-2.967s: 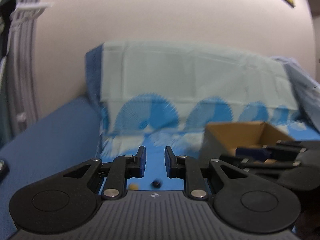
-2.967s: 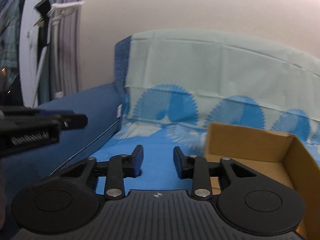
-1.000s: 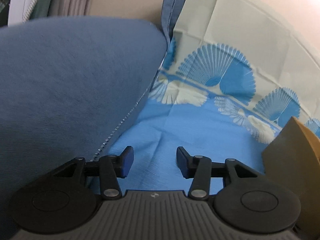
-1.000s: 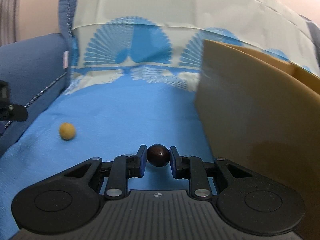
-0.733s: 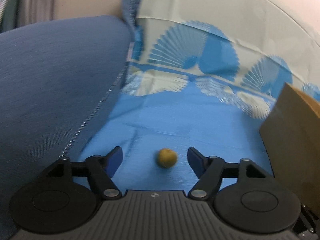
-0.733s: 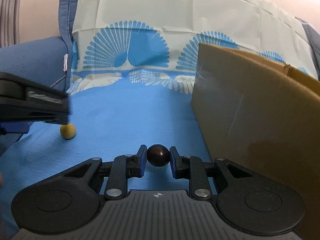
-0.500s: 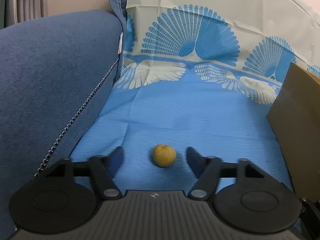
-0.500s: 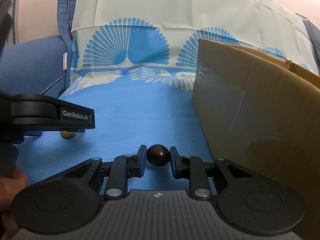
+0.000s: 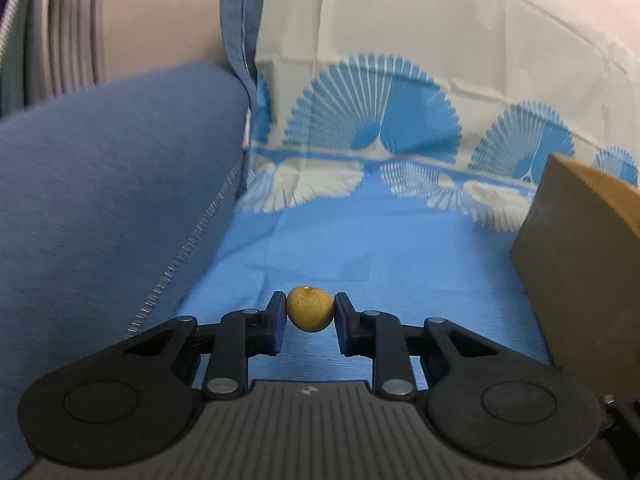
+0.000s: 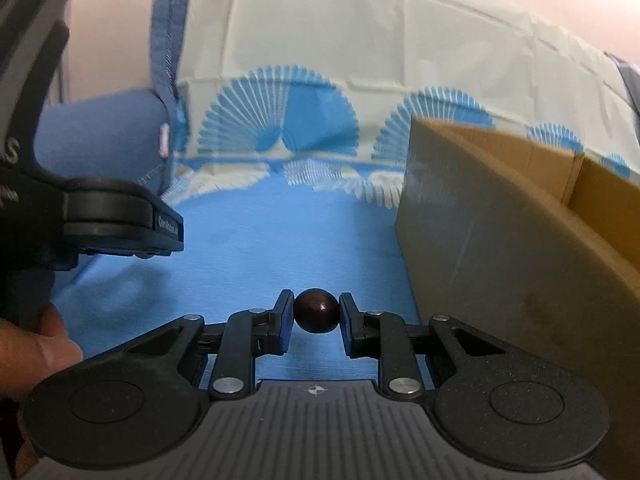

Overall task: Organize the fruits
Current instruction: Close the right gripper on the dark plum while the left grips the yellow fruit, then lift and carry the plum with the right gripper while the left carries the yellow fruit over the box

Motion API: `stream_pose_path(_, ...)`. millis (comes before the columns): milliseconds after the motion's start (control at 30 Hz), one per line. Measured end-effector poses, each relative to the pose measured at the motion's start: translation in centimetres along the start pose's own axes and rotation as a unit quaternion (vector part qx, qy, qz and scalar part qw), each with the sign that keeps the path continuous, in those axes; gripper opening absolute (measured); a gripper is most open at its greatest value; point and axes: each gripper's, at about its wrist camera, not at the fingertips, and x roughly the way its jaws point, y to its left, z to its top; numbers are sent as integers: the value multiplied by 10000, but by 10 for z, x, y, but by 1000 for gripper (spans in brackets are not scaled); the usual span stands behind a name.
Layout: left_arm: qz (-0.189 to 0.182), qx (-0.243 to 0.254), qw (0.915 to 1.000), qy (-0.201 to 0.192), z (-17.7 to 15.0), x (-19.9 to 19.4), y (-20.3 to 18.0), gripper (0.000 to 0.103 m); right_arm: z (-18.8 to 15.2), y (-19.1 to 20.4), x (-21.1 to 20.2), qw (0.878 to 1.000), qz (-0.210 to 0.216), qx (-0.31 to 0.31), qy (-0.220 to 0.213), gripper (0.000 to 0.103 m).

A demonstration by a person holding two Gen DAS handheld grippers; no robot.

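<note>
Now we grip both fruits — left gripper (image 9: 310,312) clamps the yellow fruit (image 9: 310,309), right gripper (image 10: 316,312) the dark fruit (image 10: 316,311) — beside the cardboard box (image 10: 500,216).

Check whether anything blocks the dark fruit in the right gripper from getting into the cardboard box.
Only the box's own near wall. The right gripper holds the dark fruit low beside the cardboard box, whose wall rises above it; no other obstacle shows.

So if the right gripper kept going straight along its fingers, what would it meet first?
Probably the fan-patterned cloth draped upright at the back. The right gripper, shut on the dark round fruit, points over blue cloth; the cardboard box sits off to its right. Depth is unclear.
</note>
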Motion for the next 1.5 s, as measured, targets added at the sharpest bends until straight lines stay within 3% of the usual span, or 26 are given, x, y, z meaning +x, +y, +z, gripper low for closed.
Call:
stream_pose_path(300,-180,-718,9963,-448,10,-81,17,28,34,-29,-96,9962,125,-164,-848,25)
stream_pose_path(533,-589,-284,9920,-1079,26,-151,-15,28,73,-84,-158,9877,76,-10,-1562,25)
stream_pose_path(733,-859,-176,9865,-1380,39,-181,-38,28,108,-161,-191,9780,-153,-63,-2079,25)
stream_pose_path(867,-1083,-280,9837,-1406,44,-188,-53,28,117,-214,-189,9776,-346,-124,-2070,25)
stream_pose_path(1000,-1294,-134,9821,-1363,42,-187,-80,28,105,-255,-171,9822,-640,-47,-1764,25)
stream_pose_path(1133,-1522,162,9792,-1335,33,-179,-110,28,102,-270,-158,9839,-725,56,-1635,25)
stream_pose_path(1500,-1986,973,9675,-1228,8,-148,-170,28,95,-271,-131,9866,-770,-389,-1386,25)
